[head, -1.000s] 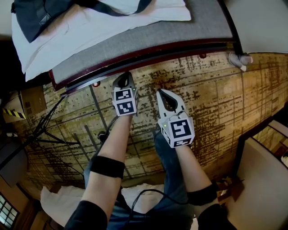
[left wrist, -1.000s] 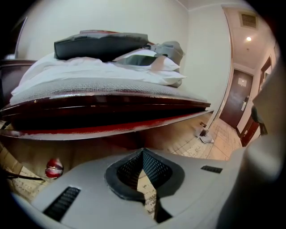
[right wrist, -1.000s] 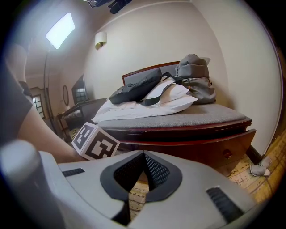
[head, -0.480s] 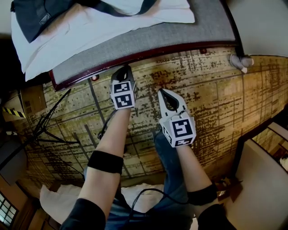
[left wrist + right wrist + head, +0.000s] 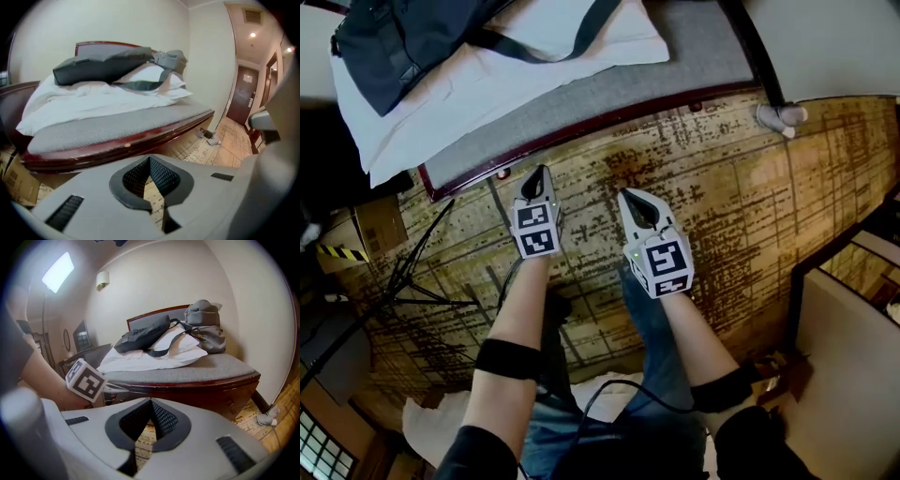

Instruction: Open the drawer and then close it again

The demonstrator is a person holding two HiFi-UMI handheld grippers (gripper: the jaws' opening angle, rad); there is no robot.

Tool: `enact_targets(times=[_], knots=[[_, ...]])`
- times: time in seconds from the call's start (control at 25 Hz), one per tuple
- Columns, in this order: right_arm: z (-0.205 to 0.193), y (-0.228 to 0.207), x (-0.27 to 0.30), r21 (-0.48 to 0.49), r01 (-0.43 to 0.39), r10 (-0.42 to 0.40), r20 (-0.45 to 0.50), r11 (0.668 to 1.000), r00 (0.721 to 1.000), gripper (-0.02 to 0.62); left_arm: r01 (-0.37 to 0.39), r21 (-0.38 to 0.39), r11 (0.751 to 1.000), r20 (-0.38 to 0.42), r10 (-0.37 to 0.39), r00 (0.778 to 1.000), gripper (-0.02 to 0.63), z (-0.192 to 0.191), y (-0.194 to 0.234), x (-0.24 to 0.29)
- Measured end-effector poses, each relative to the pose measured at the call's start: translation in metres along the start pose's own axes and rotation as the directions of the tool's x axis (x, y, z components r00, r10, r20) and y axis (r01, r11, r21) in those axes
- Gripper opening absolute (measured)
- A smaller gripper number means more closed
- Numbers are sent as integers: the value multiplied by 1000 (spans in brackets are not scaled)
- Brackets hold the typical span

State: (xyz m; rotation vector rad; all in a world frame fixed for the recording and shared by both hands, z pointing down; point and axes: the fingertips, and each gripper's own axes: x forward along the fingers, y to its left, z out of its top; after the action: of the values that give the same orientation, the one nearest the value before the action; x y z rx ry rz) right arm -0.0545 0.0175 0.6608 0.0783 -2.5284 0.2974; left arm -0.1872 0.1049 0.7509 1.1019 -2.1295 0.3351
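A low piece of furniture with a grey padded top point(image 5: 609, 80) and a dark red wooden drawer front point(image 5: 609, 120) runs across the top of the head view. Two small knobs point(image 5: 502, 173) point(image 5: 695, 107) sit on that front, which looks flush. My left gripper point(image 5: 538, 172) is shut and empty, its tip just short of the front, beside the left knob. The right gripper point(image 5: 625, 195) is shut and empty too, over the patterned floor. In the left gripper view the shut tips point(image 5: 150, 158) point at the wooden front point(image 5: 117, 150). The right gripper point(image 5: 151, 401) also faces it point(image 5: 197, 397).
White bedding point(image 5: 516, 56) and a dark bag point(image 5: 412, 37) lie on the padded top. Slippers point(image 5: 780, 116) stand at its right end. A cardboard box point(image 5: 370, 228) and tripod legs with cables point(image 5: 412, 281) are at the left. A pale cabinet point(image 5: 848, 347) stands at the right.
Both grippers have risen, the left one more, and it has drawn slightly back from the front. A dark strip along the front one second ago no longer shows.
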Motion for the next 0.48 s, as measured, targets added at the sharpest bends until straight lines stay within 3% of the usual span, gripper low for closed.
enact_targets(times=[0.28,0.48], knots=[[100,30,-67,13,11,-12,33,1000,999,5,10,36,999,130,-14,991,0,105,10,-153],[181,59,-128,-34,16,-13,70,999,997,5,-12,71,997,244,-6,970,0,195,16,-274]])
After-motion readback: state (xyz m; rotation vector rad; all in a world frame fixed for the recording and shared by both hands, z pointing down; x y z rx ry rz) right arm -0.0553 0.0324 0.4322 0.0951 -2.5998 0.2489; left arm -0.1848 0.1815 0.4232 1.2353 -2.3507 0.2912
